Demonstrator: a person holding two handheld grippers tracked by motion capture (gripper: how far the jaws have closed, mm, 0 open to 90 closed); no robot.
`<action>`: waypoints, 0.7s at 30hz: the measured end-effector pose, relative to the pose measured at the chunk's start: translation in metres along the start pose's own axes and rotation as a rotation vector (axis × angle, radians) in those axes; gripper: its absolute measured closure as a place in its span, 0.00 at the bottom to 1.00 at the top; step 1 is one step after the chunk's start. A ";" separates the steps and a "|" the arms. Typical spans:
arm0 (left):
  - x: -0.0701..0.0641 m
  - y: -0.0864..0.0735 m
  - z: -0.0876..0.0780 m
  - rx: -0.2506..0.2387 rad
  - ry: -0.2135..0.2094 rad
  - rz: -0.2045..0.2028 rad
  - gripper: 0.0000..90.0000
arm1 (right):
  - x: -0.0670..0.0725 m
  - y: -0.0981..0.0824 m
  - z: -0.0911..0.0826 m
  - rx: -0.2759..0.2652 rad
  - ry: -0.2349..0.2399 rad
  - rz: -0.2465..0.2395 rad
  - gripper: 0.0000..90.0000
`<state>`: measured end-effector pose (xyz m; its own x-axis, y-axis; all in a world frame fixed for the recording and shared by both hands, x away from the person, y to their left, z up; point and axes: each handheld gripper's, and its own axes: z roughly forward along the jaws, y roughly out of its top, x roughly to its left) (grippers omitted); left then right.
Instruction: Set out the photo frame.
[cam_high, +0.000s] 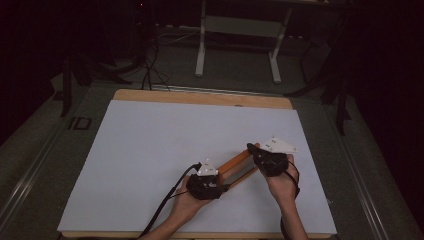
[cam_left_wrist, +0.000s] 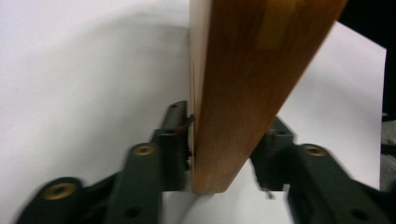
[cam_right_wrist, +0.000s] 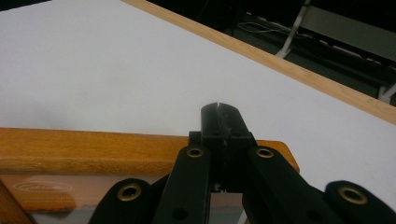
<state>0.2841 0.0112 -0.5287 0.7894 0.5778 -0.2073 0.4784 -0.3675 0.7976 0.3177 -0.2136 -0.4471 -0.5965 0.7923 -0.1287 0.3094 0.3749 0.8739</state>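
On the white sheet (cam_high: 150, 150) near the front edge, I have a wooden frame (cam_high: 239, 165) between both grippers. My left gripper (cam_high: 206, 186) straddles its near end, jaws partly spread, pads flanking the wood; whether they press I cannot tell. My right gripper (cam_high: 267, 159) is pressed together at the frame's far end. Glass inside the frame covers a picture.

Two forearms entering from the bottom edge, angled toward each other. Left hand (cam_high: 187, 202) wrapped under the left gripper (cam_high: 206, 184), jaws part open with a gap beside each pad. Right hand (cam_high: 282, 180) behind the right gripper (cam_high: 264, 157), jaws pressed together, pointing forward and left.
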 end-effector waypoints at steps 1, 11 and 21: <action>0.000 0.000 0.000 -0.002 0.005 0.007 0.75 | 0.000 0.000 0.000 -0.004 -0.002 -0.002 1.00; 0.008 0.016 -0.018 0.049 0.000 0.054 0.77 | -0.002 0.000 -0.002 -0.019 -0.021 -0.010 1.00; 0.031 0.037 -0.062 0.100 -0.055 0.091 0.77 | -0.003 0.005 -0.010 -0.028 -0.005 -0.041 0.95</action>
<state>0.3026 0.0610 -0.4702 0.8496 0.4993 -0.1697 0.4380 -0.4888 0.7545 0.3132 -0.2188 -0.4373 -0.6048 0.7787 -0.1667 0.2636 0.3933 0.8808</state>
